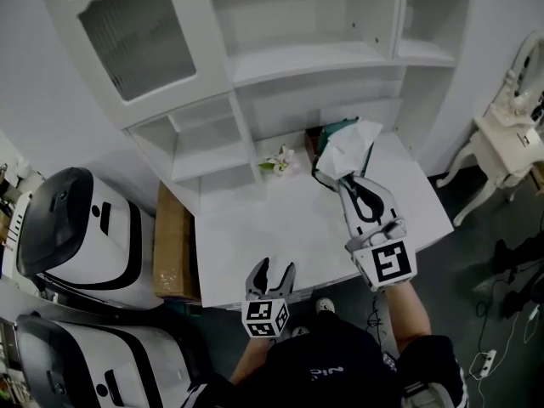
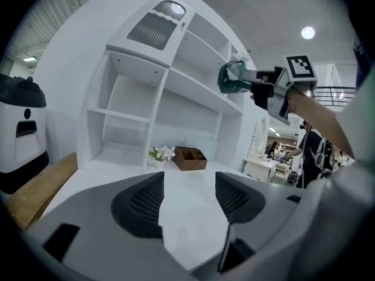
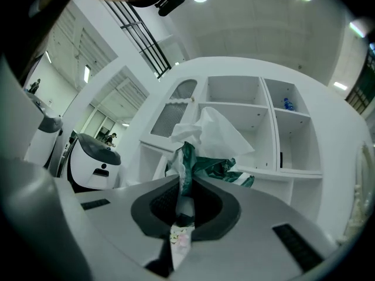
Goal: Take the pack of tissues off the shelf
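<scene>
Hanging clear of the shelf (image 1: 289, 62) above the surface (image 1: 255, 228), the pack of tissues (image 1: 344, 150) is pinched only by its wrapper edge in the tightly closed right claw (image 1: 347, 181). That thin film may slip or tear, dropping it. The left claw (image 1: 270, 270) gapes empty, too far off to help.

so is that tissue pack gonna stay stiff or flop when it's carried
Probably floppy: the tissue pack crumples where the right tool pinches its wrapper. Likely light, since that thin pinch holds it up. The loose tissue may pull free.
</scene>
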Demonstrator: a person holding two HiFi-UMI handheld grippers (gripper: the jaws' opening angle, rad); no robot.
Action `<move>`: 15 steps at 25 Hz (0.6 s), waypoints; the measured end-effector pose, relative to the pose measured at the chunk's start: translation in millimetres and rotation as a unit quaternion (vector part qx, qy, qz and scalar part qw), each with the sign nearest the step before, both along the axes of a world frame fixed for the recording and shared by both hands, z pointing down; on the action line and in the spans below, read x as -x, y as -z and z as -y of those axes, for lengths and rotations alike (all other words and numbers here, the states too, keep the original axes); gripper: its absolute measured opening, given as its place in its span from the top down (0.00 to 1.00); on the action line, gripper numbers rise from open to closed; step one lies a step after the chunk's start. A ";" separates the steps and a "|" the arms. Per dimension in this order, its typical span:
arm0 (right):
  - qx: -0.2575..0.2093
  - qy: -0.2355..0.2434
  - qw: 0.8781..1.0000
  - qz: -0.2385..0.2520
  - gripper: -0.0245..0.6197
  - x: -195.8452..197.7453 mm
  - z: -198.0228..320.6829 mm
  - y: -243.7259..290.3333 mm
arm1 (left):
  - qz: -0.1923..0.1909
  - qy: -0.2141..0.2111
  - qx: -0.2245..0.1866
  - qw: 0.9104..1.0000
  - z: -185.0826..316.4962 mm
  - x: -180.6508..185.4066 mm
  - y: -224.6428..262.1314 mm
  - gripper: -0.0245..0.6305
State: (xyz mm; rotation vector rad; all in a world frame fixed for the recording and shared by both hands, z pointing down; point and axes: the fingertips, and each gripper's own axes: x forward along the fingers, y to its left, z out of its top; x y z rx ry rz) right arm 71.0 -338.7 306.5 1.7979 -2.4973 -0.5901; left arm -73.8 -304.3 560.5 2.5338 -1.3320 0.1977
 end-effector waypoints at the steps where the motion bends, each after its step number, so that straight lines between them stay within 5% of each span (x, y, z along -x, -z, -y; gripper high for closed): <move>1: 0.005 -0.003 1.000 0.002 0.93 -1.5 -2.6 -7.4 | 0.000 -0.001 0.002 1.000 -2.1 -1.0 -1.7 0.54; 15: 0.085 -0.012 0.996 0.005 0.93 -20.8 -33.5 -106.4 | -0.001 -0.013 -0.008 1.000 -11.7 -12.9 -3.1 0.54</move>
